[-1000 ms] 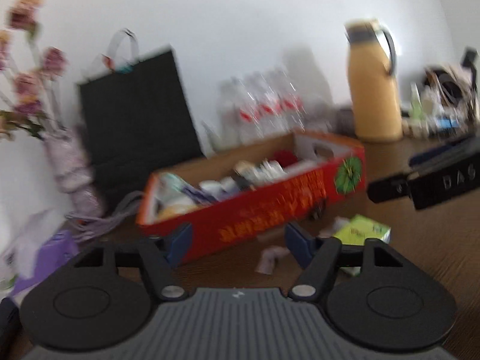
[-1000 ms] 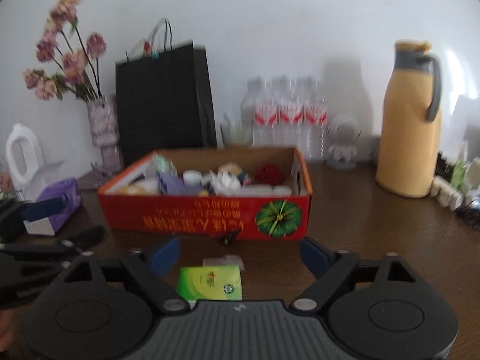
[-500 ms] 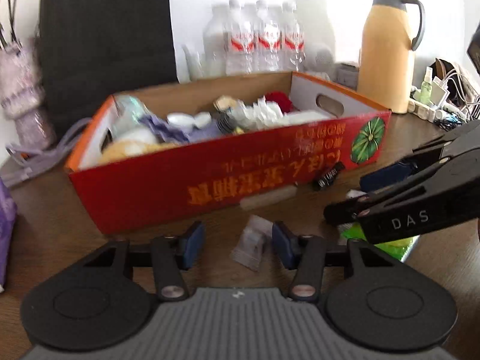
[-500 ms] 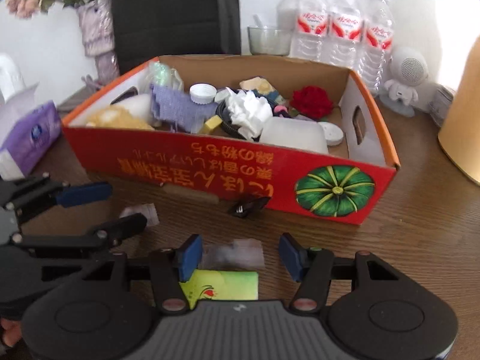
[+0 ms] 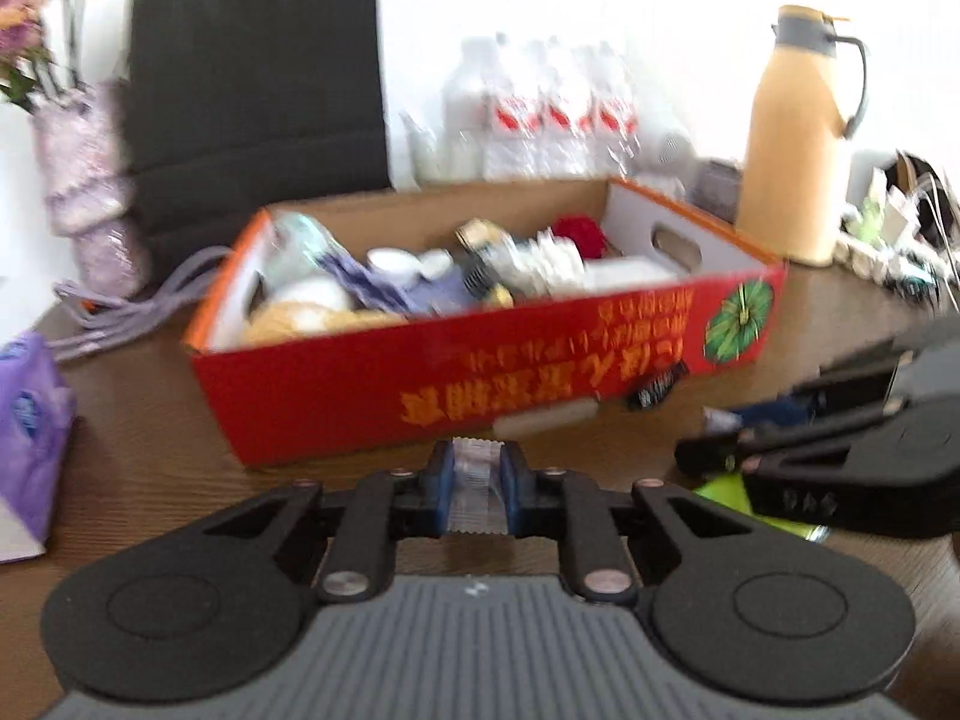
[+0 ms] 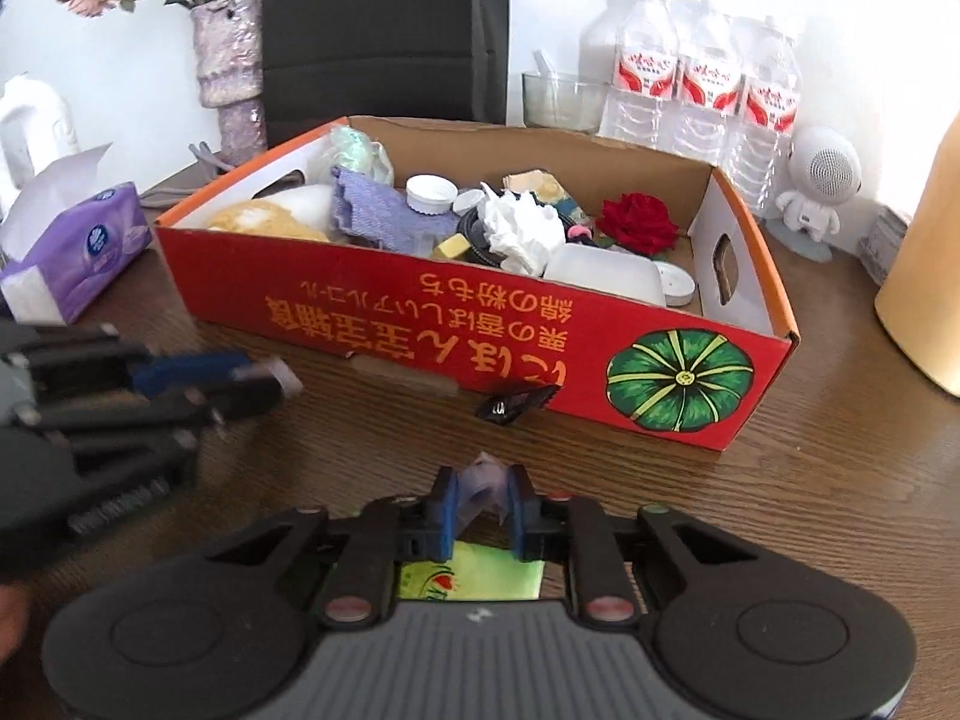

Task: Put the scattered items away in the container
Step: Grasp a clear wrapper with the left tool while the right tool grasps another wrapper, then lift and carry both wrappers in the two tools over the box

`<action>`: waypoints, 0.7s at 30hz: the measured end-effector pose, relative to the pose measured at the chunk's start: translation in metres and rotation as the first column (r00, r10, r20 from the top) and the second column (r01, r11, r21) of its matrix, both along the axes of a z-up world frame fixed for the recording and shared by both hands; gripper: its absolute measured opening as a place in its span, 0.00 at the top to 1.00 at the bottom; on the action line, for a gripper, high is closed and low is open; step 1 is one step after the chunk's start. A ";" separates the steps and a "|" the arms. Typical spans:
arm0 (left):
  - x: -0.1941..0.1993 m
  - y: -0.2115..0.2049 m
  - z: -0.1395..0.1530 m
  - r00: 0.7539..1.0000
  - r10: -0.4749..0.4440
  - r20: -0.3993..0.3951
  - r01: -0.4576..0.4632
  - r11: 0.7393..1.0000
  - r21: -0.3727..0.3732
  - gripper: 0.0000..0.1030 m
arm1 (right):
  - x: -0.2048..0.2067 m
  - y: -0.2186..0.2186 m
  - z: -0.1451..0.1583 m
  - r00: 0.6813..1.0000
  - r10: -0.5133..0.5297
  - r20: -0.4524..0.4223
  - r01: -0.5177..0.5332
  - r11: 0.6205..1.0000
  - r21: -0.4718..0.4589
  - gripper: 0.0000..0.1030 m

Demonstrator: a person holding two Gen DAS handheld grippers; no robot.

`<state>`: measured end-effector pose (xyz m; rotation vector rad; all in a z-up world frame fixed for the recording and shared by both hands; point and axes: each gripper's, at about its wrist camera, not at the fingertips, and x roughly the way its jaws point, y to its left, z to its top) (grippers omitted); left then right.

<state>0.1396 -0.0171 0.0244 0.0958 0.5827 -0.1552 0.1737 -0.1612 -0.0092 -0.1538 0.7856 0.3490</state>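
Left wrist view is blurred; both jaws closing on clear wrappers [image 5: 475,480] [image 6: 483,489], contents unreadable.

You had a red cardboard box [image 6: 480,324] with orange lettering, an orange rim and a green striped pumpkin print [image 6: 680,381] on a dark brown wood-grain table [image 6: 840,480]. You also had a purple tissue pack [image 6: 78,252], a yellow-green flat packet [image 6: 474,579] and a tan jug with a grey lid [image 5: 795,138].
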 end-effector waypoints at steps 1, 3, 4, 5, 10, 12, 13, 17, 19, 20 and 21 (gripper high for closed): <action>-0.006 0.000 0.007 1.000 0.021 0.023 -0.021 1.000 0.002 0.84 | -0.003 -0.002 0.002 1.000 -0.005 0.012 0.005 1.000 0.007 0.85; -0.024 -0.001 0.022 0.994 0.061 0.085 -0.062 0.998 0.007 0.84 | -0.012 -0.007 0.010 0.998 -0.019 0.053 0.018 1.000 0.026 0.85; -0.032 -0.001 0.031 0.990 0.079 0.120 -0.080 0.997 0.007 0.84 | -0.020 -0.012 0.018 0.996 -0.027 0.085 0.024 0.999 0.045 0.85; -0.040 -0.001 0.040 0.983 0.095 0.156 -0.097 0.995 0.005 0.84 | -0.028 -0.015 0.027 0.992 -0.033 0.120 0.026 0.998 0.063 0.85; -0.084 -0.008 0.086 0.932 0.135 0.335 -0.140 0.990 -0.009 0.84 | -0.082 -0.026 0.077 0.954 -0.050 0.294 0.013 0.992 0.127 0.85; -0.108 -0.015 0.097 0.904 0.137 0.406 -0.140 0.990 -0.022 0.84 | -0.108 -0.029 0.094 0.932 -0.055 0.357 -0.003 0.987 0.160 0.85; -0.121 -0.018 0.100 0.890 0.138 0.434 -0.138 0.990 -0.031 0.83 | -0.121 -0.032 0.100 0.920 -0.058 0.387 -0.011 0.985 0.174 0.85; -0.167 -0.020 0.105 0.864 0.192 0.465 -0.157 0.981 -0.114 0.83 | -0.172 -0.042 0.112 0.859 -0.065 0.507 -0.063 0.971 0.231 0.85; -0.192 -0.019 0.103 0.850 0.229 0.474 -0.172 0.972 -0.161 0.83 | -0.197 -0.044 0.111 0.821 -0.066 0.567 -0.067 0.975 0.211 0.85; -0.204 -0.021 0.101 0.839 0.245 0.485 -0.184 0.968 -0.170 0.83 | -0.208 -0.045 0.109 0.804 -0.068 0.590 -0.062 0.979 0.196 0.85; -0.215 -0.022 0.100 0.830 0.256 0.496 -0.192 0.965 -0.176 0.83 | -0.217 -0.045 0.107 0.794 -0.071 0.603 -0.059 0.979 0.193 0.85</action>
